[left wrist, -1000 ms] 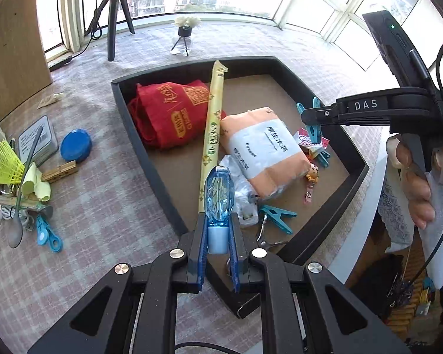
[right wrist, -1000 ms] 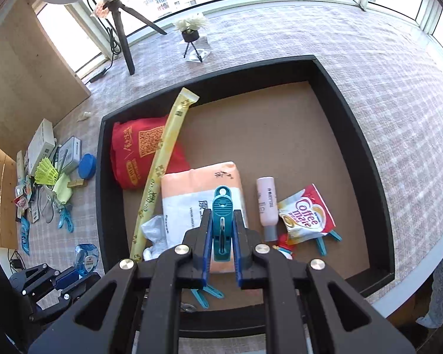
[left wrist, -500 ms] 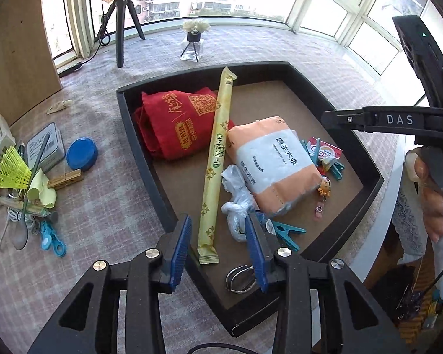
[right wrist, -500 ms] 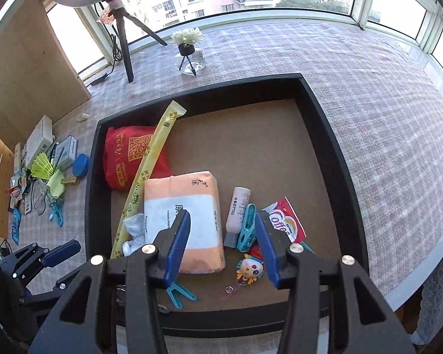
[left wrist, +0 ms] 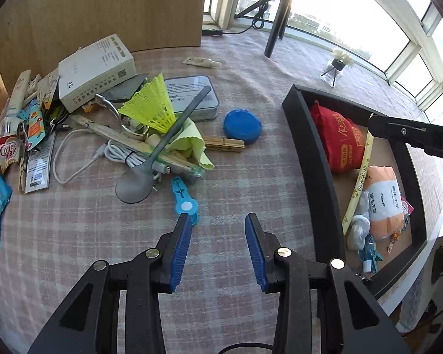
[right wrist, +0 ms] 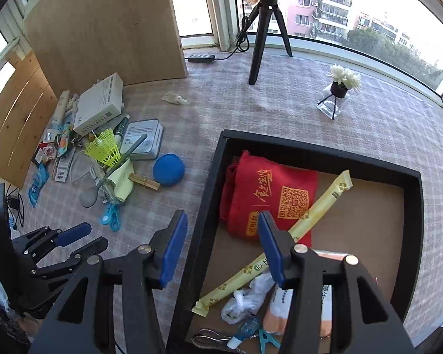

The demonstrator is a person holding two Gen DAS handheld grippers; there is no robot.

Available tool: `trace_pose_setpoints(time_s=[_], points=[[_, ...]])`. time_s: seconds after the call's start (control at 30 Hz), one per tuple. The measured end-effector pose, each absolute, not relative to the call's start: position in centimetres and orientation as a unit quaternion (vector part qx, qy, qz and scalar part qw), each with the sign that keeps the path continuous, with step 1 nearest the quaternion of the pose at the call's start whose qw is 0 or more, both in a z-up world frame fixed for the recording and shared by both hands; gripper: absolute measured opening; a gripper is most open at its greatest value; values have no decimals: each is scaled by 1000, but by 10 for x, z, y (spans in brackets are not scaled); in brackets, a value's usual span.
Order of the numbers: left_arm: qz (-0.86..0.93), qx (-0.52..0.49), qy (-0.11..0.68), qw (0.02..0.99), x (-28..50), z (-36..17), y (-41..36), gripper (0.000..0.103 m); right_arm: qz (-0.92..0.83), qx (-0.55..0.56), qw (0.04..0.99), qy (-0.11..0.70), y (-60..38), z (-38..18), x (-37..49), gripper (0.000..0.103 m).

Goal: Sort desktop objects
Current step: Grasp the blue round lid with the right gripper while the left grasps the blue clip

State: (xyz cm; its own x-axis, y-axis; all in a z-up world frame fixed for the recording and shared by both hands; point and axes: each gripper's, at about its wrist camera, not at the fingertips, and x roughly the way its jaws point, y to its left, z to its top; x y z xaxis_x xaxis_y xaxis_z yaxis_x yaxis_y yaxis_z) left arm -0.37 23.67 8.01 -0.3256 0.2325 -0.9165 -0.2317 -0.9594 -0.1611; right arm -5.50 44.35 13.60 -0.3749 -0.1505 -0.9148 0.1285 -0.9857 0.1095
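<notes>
Over bench, left tool [left wrist: 217,247] spread, empty, near blue clip [left wrist: 183,199]. Right tool [right wrist: 221,247] opening, empty, astride tray [right wrist: 205,206] wall. Risk: tangled pile [left wrist: 138,135] drags neighbours along.

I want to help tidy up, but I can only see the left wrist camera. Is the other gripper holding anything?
Observer: No. The right gripper is empty, and its jaws are opening.
Operator: Where is it hanging?
Observer: Over the left wall of the black tray. One finger is above the checked cloth and the other is above the red bag.
Operator: Is there a picture on that bag?
Observer: Yes, a gold QR code. It faces away from your camera.
</notes>
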Motion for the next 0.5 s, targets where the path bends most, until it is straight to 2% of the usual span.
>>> trace_pose_setpoints(time_s=[0.17, 0.5], points=[[812, -571, -12, 118, -10, 70, 218, 36, -806, 580, 119, 1, 392, 114, -94, 56], [803, -587, -20, 103, -25, 49, 213, 36, -769, 632, 94, 4, 355, 54, -150, 57]])
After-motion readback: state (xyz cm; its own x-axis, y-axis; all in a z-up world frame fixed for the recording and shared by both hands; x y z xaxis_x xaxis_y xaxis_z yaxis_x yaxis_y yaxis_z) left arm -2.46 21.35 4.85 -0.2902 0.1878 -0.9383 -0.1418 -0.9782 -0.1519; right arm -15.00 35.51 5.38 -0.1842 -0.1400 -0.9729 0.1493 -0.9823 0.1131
